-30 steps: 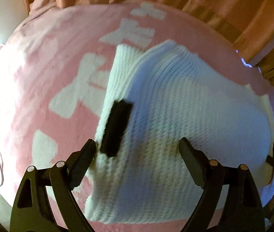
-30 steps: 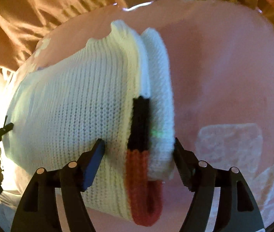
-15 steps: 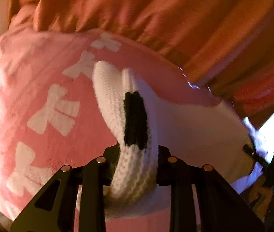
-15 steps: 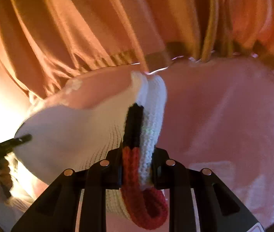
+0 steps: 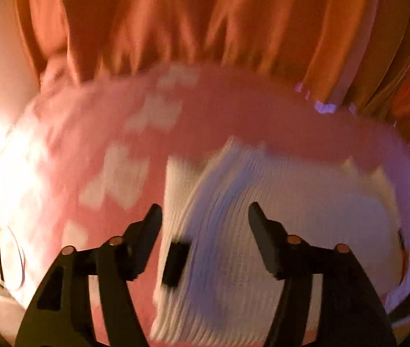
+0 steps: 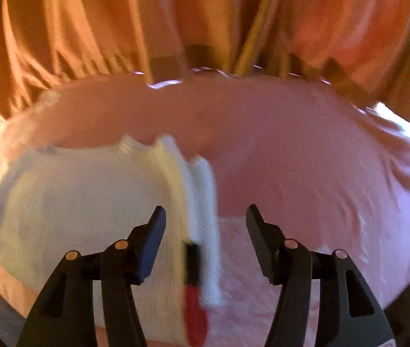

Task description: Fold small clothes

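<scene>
A white knitted garment (image 5: 277, 231) lies folded on a pink blanket (image 5: 233, 121). It has a black patch (image 5: 176, 263) near its left edge. In the right wrist view the garment (image 6: 83, 211) shows a black and red trim (image 6: 193, 289) along its right edge. My left gripper (image 5: 205, 219) is open and empty, its fingers straddling the garment's left part. My right gripper (image 6: 205, 219) is open and empty over the garment's right edge. Both views are motion-blurred.
The pink blanket has white bow shapes (image 5: 118, 176) on its left side. Orange curtains (image 5: 205, 20) hang behind the blanket's far edge, also in the right wrist view (image 6: 176, 20). A thin wire loop (image 5: 5, 257) lies at the far left.
Half a second ago both grippers were shut on the garment's edges and held it up. Now both are open and the garment lies flat on the blanket.
</scene>
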A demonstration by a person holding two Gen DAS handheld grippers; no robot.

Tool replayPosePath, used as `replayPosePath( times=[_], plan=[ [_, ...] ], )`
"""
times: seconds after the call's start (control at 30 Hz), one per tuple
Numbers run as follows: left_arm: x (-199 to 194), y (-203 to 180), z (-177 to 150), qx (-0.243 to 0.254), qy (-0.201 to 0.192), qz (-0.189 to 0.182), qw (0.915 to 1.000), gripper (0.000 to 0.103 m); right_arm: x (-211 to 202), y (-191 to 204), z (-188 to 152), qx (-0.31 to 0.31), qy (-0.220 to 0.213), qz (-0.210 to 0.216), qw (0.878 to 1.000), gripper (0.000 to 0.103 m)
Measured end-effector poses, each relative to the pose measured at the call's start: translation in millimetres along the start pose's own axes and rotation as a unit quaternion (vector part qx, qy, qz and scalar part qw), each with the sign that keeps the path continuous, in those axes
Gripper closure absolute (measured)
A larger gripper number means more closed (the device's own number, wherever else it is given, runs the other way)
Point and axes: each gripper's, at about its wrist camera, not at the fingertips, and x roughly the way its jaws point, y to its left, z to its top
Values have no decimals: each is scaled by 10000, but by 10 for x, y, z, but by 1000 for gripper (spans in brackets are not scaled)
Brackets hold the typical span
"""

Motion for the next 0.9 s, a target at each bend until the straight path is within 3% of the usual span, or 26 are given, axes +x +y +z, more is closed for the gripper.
replayPosePath(
  times=[0.1, 0.17, 0.37, 0.4, 0.43, 0.5, 0.7, 0.77, 0.8, 0.9],
  plan=[
    [150, -343, 193, 395, -212, 229, 9987, 41, 239, 177, 247, -209, 184, 438, 9987, 47],
    [340, -469, 261, 542, -164, 302, 9979, 41, 505, 294, 344, -315, 339, 469, 9978, 47],
    [952, -514, 135, 673, 590, 613, 9941, 41, 1079, 273, 403, -298, 629, 235, 9973, 55],
    [999, -490, 118, 625, 688, 590, 9939, 41, 1161, 253, 425, -290, 692, 238, 9969, 69],
    [1031, -478, 107, 581, 764, 566, 9938, 41, 1222, 242, 422, -296, 810, 338, 9957, 96],
    [1061, -470, 104, 597, 721, 598, 9938, 41, 1226, 208, 432, -197, 875, 481, 9948, 96],
    [1072, -571, 105, 787, 692, 660, 9923, 41, 862, 201, 615, -197, 186, 604, 9978, 97],
    [1091, -623, 87, 829, 686, 687, 9918, 41, 1116, 165, 566, -233, 519, 395, 9976, 96],
    [1094, -647, 81, 855, 684, 700, 9915, 41, 1349, 156, 511, -207, 923, 287, 9951, 96],
    [1086, -696, 59, 922, 666, 747, 9907, 41, 1310, 104, 529, 1, 865, 312, 9958, 94]
  ],
)
